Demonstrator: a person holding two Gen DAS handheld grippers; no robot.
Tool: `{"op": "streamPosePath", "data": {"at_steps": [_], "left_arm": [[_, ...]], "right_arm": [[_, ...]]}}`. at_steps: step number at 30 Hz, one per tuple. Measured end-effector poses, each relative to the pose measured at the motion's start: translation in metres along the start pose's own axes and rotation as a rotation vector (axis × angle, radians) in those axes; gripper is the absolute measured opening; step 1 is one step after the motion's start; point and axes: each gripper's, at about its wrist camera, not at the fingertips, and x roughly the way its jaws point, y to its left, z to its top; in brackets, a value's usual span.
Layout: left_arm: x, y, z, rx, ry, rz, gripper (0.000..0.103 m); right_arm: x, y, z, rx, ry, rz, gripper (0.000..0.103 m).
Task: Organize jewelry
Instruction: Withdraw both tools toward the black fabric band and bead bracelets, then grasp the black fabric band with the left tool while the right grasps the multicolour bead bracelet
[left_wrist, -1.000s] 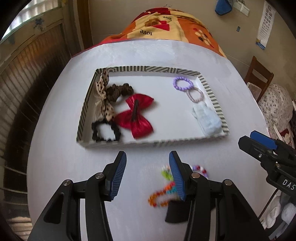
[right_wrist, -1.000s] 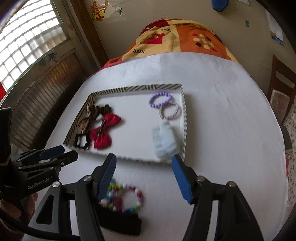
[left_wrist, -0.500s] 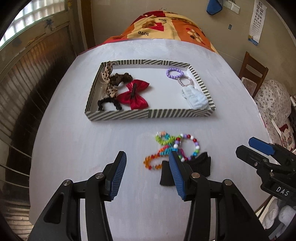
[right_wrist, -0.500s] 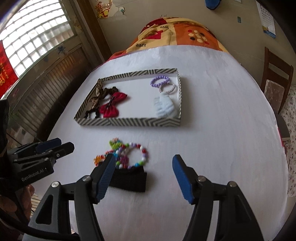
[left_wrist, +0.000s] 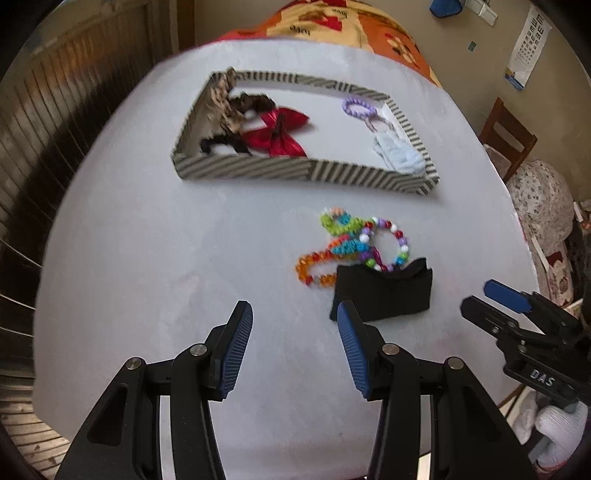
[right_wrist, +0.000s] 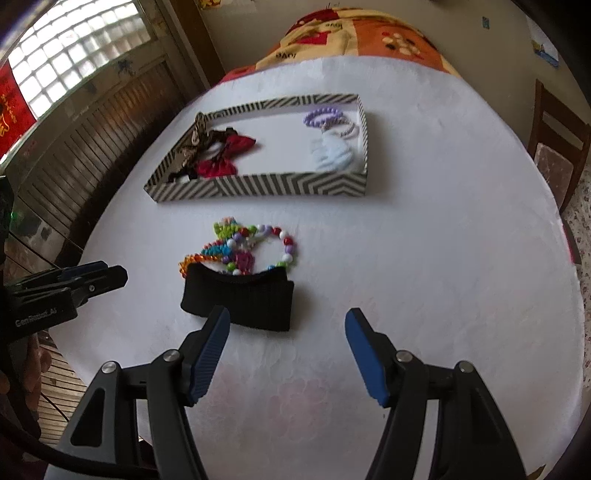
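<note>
A striped tray (left_wrist: 295, 173) (right_wrist: 258, 186) on the white table holds a red bow (left_wrist: 282, 131), dark scrunchies (left_wrist: 255, 101), a spotted ribbon, a purple bracelet (left_wrist: 356, 108) and a pale blue cloth (left_wrist: 400, 157). In front of it lies a heap of colourful bead bracelets (left_wrist: 351, 240) (right_wrist: 243, 245) partly under a black cloth band (left_wrist: 384, 290) (right_wrist: 240, 295). My left gripper (left_wrist: 295, 347) is open and empty, near the band's left end. My right gripper (right_wrist: 286, 354) is open and empty, just before the band.
The white table (right_wrist: 443, 258) is oval; its edges fall away left and right. A wooden chair (left_wrist: 508, 138) stands at the right. An orange patterned blanket (right_wrist: 351, 37) lies beyond the far edge. Wooden panelling runs along the left.
Both grippers have pulled back from the tray toward the near table edge, so the bead heap and black band now lie fully in view ahead. Both stay open.
</note>
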Motion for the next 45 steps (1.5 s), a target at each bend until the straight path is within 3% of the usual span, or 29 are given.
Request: {"op": "streamPosePath", "data": {"at_steps": [7,18,21,25,34,36,38,45], "left_arm": [[0.028,-0.012,0.001,-0.007,0.071,-0.111,0.038],[0.071,-0.034,0.011,0.019,0.142,-0.145,0.038],[0.065,-0.037,0.009,0.056,0.106,-0.149,0.012],[0.057,-0.034,0.006,0.102,0.105,-0.166,0.003],[0.03,0.013,-0.003,0.071,0.112,-0.148,0.002],[0.026,0.024,-0.004,0.057,0.107,-0.139,0.002],[0.022,0.031,-0.004,0.044,0.1,-0.129,0.002],[0.006,0.036,0.004,0.026,0.054,-0.123,0.002]], "right_arm": [[0.009,-0.012,0.006,0.025,0.014,-0.008,0.068],[0.016,-0.031,0.02,0.063,0.021,-0.024,0.068],[0.021,-0.032,0.027,0.059,0.028,-0.021,0.068],[0.032,-0.024,0.036,0.041,0.023,0.006,0.068],[0.089,0.004,0.051,-0.074,0.094,-0.016,0.034],[0.093,0.011,0.052,-0.123,0.072,-0.046,0.027],[0.095,0.015,0.053,-0.158,0.074,-0.068,0.011],[0.066,0.019,0.055,-0.152,0.021,-0.022,0.01]]}}
